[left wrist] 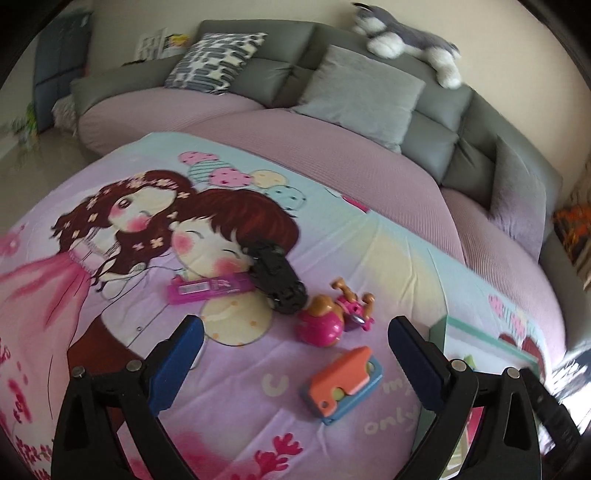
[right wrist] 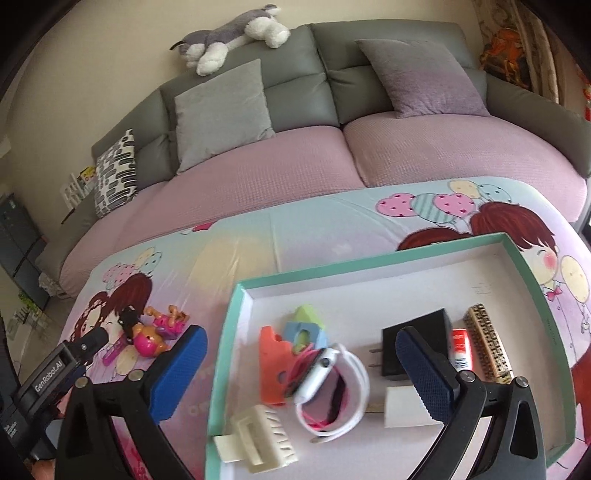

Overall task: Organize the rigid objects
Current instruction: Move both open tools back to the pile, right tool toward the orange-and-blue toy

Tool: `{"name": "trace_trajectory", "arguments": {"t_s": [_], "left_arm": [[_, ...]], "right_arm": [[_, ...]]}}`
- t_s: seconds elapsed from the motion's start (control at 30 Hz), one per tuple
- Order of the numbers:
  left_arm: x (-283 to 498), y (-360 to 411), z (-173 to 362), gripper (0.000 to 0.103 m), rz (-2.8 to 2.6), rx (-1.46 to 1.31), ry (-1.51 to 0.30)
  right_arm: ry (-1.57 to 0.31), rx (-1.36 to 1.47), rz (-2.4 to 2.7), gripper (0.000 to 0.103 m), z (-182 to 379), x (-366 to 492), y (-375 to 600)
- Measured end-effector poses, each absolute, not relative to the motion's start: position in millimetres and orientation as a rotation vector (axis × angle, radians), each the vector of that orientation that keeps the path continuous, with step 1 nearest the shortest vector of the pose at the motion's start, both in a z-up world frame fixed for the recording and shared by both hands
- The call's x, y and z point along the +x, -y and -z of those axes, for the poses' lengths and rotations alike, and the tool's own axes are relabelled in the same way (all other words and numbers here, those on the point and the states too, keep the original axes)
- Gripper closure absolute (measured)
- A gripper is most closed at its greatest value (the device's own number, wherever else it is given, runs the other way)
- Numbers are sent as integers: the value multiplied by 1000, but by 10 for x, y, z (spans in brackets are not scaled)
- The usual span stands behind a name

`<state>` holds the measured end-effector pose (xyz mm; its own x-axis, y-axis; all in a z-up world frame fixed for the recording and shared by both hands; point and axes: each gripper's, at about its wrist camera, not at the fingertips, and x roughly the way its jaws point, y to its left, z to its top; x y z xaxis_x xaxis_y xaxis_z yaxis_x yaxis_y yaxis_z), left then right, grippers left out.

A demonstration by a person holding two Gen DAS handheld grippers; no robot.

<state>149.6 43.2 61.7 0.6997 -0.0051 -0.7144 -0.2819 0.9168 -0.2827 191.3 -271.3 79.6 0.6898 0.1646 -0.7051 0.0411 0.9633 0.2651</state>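
Both tongs stand fully spread and empty. Left gripper (left wrist: 295, 354) hovers over the cartoon-print cloth (left wrist: 74, 295); the orange-and-blue toy block (left wrist: 341, 380) lies between its fingers, just toward 5 o'clock. Likely step: gather it; centre the pads on the block's long sides before closing. The pink dog toy (left wrist: 325, 321) sits at 12 o'clock. Right gripper (right wrist: 301, 369) hangs above the teal-rimmed tray (right wrist: 406, 254), the white watch (right wrist: 325, 373) between its fingers.

sofa (right wrist: 325, 48): grey, pink seat cover | plush dog (right wrist: 236, 33): on backrest | cushions (right wrist: 221, 110): leaning | cartoon bedsheet (left wrist: 110, 258)
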Motion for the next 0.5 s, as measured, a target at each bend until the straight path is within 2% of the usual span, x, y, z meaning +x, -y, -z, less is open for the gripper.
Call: {"name": "trace_trajectory", "arguments": {"t_s": [0.5], "left_arm": [[1352,-1094,-572,3,-339,-396,-813]], "right_arm": [[-853,153,-377,0,-579,2051,1597]]}}
